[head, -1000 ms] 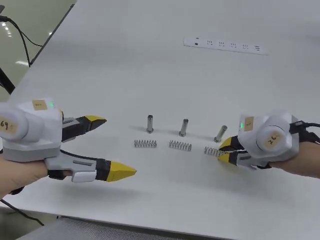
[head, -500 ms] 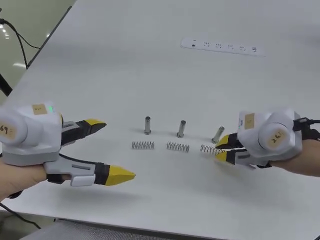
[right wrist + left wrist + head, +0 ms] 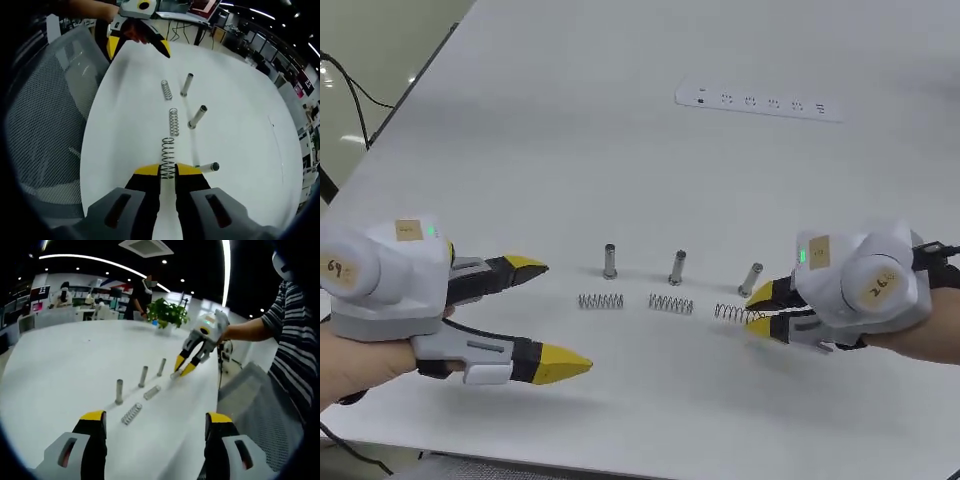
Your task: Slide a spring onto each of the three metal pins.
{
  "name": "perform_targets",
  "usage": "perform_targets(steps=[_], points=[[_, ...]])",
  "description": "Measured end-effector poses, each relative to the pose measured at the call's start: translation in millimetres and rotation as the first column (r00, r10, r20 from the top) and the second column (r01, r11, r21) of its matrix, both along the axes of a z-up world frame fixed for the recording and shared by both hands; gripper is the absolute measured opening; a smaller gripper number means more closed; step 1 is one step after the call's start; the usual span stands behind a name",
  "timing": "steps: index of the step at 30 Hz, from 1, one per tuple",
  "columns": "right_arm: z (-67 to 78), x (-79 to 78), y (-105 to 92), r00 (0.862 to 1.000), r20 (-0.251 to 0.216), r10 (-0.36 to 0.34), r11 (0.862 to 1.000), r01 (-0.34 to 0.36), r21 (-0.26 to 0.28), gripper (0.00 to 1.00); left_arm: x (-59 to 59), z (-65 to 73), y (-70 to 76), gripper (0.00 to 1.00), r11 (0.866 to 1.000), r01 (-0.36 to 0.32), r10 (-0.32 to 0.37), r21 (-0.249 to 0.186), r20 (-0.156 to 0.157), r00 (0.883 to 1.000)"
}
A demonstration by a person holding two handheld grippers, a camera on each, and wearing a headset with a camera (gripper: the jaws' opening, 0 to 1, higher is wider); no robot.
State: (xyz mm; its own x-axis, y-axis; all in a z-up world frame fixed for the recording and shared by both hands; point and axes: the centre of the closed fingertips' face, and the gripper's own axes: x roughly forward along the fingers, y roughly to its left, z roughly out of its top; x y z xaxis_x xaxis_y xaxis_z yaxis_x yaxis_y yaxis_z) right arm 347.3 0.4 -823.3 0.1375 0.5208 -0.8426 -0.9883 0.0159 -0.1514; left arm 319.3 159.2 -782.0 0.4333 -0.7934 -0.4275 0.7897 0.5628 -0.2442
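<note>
On the table (image 3: 620, 150), head view, we log three upright pins (image 3: 678, 267) in a row, springs (image 3: 671, 304) lying lengthwise before them; right gripper (image 3: 757, 310) pinches the rightmost spring (image 3: 730, 313) by its end; left gripper (image 3: 565, 317) gapes; left gripper view: jaws wide apart; right gripper view: that spring points straight ahead from clamped jaws.

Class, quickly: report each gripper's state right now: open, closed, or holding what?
Left gripper: open, holding nothing.
Right gripper: closed on one end of the nearest spring.
</note>
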Motion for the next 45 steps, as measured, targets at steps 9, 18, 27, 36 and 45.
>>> perform_targets(steps=[9,18,27,36,45], points=[[11.8,-6.5,12.5,0.999,0.006,0.035,0.999,-0.035,0.014,0.07,0.0,4.0,-20.1,0.65,0.997,0.071,-0.071,-0.019,0.01,0.997],[20.1,-12.7,21.1,0.999,-0.007,0.048,0.998,-0.048,0.041,0.07,2.1,6.9,-46.6,0.59,0.991,0.133,-0.132,-0.035,0.029,0.991],[18.7,-19.9,23.4,0.998,-0.017,0.062,0.997,-0.061,0.044,0.07,5.0,5.8,-69.7,0.52,0.981,0.19,-0.189,-0.033,0.045,0.981],[23.7,-22.3,28.8,0.997,-0.012,0.077,0.996,-0.076,0.057,0.07,6.6,3.5,-92.8,0.42,0.965,0.26,-0.258,-0.018,0.075,0.963],[26.0,-24.5,29.2,0.996,-0.009,0.088,0.994,-0.087,0.061,0.07,5.5,2.1,-108.4,0.28,0.955,0.297,-0.294,-0.009,0.114,0.949]])
